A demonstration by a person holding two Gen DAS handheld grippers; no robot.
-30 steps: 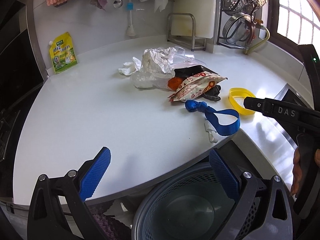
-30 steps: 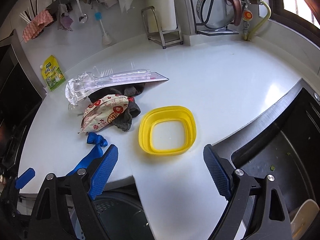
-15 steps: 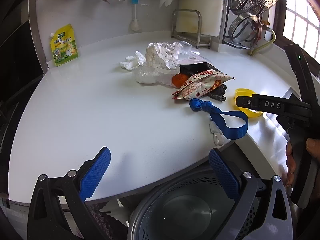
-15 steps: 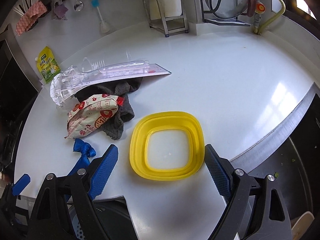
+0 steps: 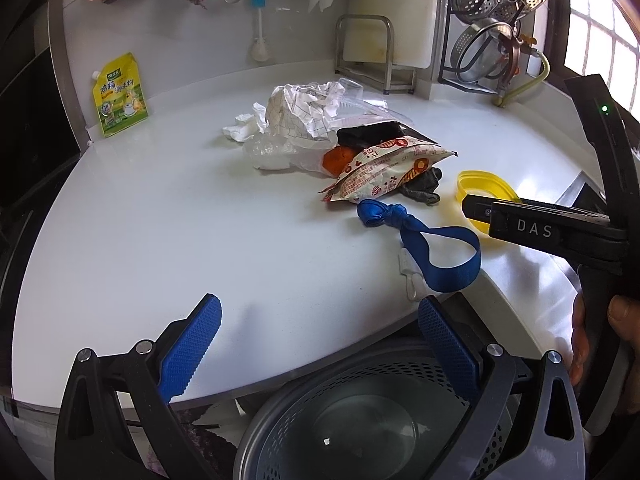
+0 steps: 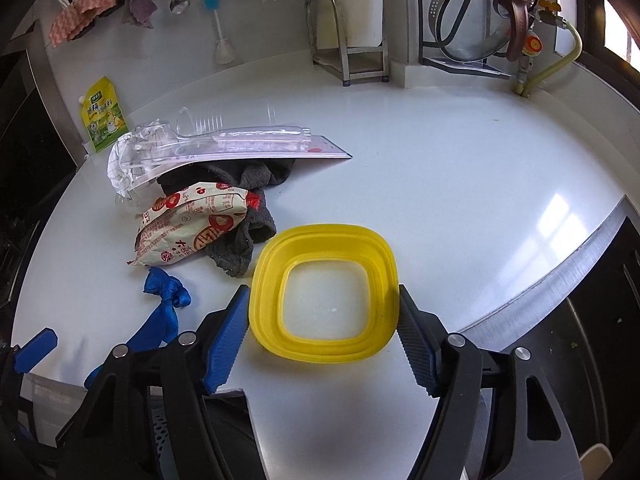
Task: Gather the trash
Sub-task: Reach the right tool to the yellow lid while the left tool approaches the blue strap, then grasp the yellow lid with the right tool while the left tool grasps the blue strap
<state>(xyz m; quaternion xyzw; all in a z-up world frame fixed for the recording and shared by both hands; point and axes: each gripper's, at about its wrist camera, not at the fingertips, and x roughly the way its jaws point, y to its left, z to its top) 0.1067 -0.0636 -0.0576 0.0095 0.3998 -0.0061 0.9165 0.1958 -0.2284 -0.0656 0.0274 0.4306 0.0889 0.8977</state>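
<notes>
Right wrist view: the right hand-held gripper (image 6: 322, 336) has advanced to straddle the yellow lid (image 6: 324, 292) at the near right of the tabletop (image 6: 460, 168), jaws closing, pads not yet pressing, so pickup appears imminent.

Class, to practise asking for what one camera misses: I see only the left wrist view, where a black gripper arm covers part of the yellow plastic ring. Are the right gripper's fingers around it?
Observer: Yes. The squarish yellow plastic ring lies between the right gripper's blue pads, one on each side; its jaws are closing.
Operator: Is the ring lifted?
Observer: No, it lies flat on the white counter, which shows through its middle.
Operator: Anything close on its right?
Observer: A dark sink, apart from it.
</notes>
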